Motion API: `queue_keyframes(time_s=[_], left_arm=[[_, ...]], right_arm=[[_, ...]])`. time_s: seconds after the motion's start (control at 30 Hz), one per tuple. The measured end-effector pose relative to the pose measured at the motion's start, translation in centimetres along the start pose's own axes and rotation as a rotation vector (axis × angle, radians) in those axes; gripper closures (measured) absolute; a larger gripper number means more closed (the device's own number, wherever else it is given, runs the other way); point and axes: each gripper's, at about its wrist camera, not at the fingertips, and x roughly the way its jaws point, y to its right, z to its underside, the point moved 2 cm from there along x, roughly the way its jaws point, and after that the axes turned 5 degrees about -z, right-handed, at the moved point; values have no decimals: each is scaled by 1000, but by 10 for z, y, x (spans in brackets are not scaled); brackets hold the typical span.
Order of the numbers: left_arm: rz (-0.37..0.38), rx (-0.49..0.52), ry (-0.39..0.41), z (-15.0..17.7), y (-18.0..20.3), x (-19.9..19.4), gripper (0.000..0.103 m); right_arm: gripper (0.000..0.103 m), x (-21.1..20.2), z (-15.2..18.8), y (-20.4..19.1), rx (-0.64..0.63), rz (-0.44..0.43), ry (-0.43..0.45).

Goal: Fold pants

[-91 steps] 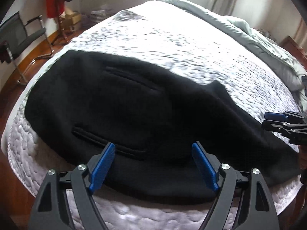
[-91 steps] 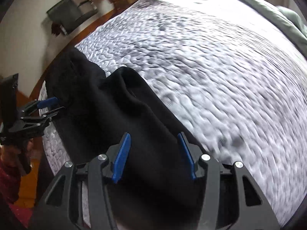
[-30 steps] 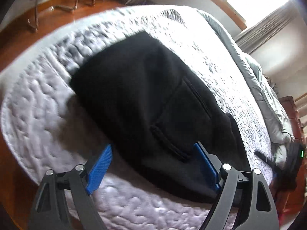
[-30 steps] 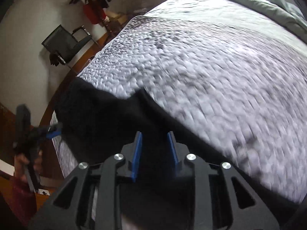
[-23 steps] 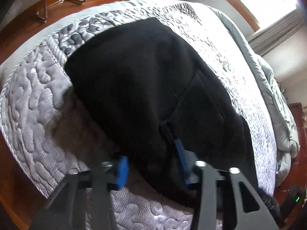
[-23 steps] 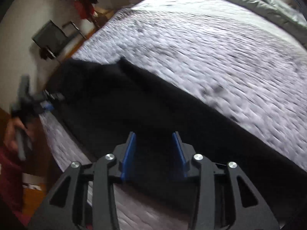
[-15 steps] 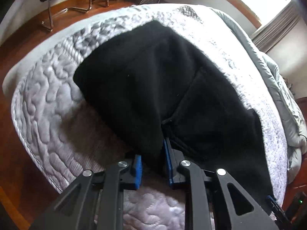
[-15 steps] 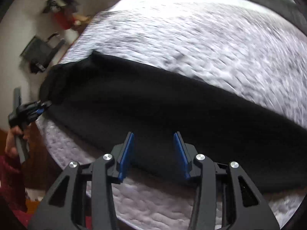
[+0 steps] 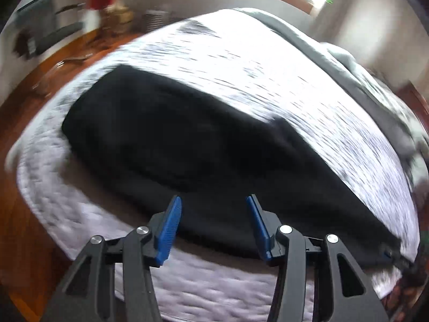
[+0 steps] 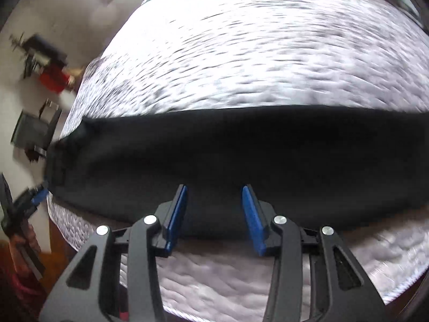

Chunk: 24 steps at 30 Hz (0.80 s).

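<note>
A quilted white bedspread (image 9: 268,80) covers the bed, with a grey duvet (image 9: 348,61) bunched along its far side.

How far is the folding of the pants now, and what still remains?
Done: the black pants lie on the bed as one long narrow band, so the lengthwise fold looks made. In hand: nothing is gripped; the left gripper is opening with no cloth pinched, and the right gripper is open above the near edge. Left: probably folding the band across, end to end.
</note>
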Motion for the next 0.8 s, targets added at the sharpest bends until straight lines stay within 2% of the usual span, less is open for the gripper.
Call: queue_keyframes(time_s=[0.07,0.17,0.23,0.33,0.43,0.47,0.5,0.57,0.67,0.7,0.73,0.8], left_arm=[[84,90,-46,11,42,11,51],[131,203,-97,27,97,30,51],[155,263,-131,36,121,42,47],[134,328,-176,52,149,64,42],[68,391,-135,58,166,69,39],[63,395,-134,60,172,67,39],[85,385,-140,60,173,65,39],[136,374,-164,64,180,60,38],[146,406,-170,68,198,62,37],[148,413,-172,69,203,64,32],[147,419,-175,71,206,66,28],[138,421,-171,76,210,67,28]], right_arm=[[60,-17,4,23,60,14,24],[60,-48,17,71,172,36,76],[58,-67,26,101,244,52,111],[58,-95,41,151,380,57,172],[56,-111,44,185,457,71,211],[54,-113,44,191,467,76,209],[49,-113,44,196,467,78,204],[48,-110,44,200,468,88,190],[48,-93,44,200,466,44,157],[48,-84,42,199,469,28,146],[46,-79,42,199,473,23,145],[46,-70,39,205,487,19,164]])
